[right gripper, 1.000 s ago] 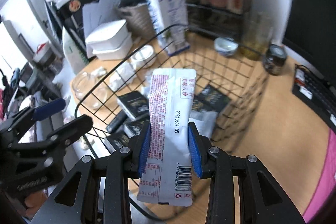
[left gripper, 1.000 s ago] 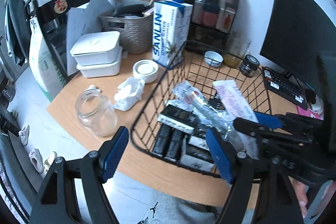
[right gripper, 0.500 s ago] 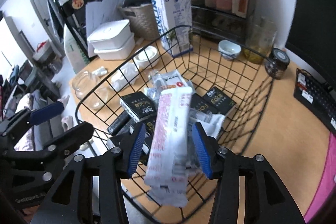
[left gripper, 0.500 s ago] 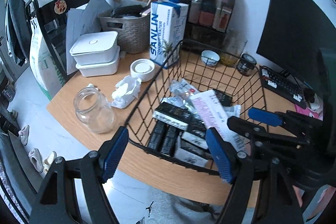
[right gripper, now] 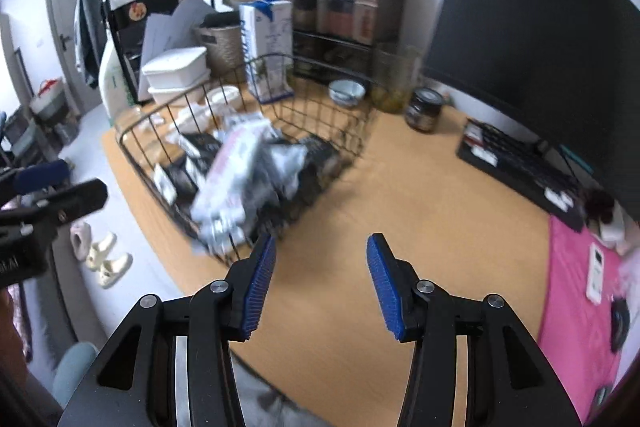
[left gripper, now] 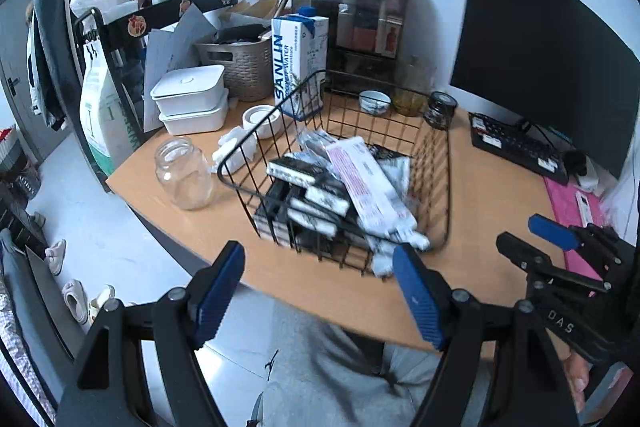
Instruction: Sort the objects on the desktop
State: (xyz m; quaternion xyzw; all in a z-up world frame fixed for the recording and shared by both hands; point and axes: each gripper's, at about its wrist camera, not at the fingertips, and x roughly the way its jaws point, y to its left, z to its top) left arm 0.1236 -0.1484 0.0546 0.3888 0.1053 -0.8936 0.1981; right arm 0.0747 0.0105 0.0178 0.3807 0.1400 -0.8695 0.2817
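Observation:
A black wire basket (left gripper: pixel 438 163) stands on the wooden desk (left gripper: pixel 488 195) and holds several black boxes and silver packets. A white packet with pink print (left gripper: pixel 362 183) lies on top of them; it also shows, blurred, in the right wrist view (right gripper: pixel 236 167). My left gripper (left gripper: pixel 320 291) is open and empty, in front of the basket at the desk's front edge. My right gripper (right gripper: pixel 320 279) is open and empty, above bare desk to the right of the basket (right gripper: pixel 360 131).
Left of the basket are a glass jar (left gripper: pixel 182 173), crumpled tissue (left gripper: pixel 236 151), white lidded boxes (left gripper: pixel 190 99) and a SANLIN carton (left gripper: pixel 298 61). Behind stand a small bowl (left gripper: pixel 374 101) and dark jar (left gripper: pixel 440 109). A monitor (left gripper: pixel 540 79), keyboard (left gripper: pixel 516 147) and pink mat (right gripper: pixel 580 307) are at the right.
My right gripper let go of the white packet, which dropped into the basket. That gripper then opened wide and drew back to the right. The left gripper pulled back from the basket.

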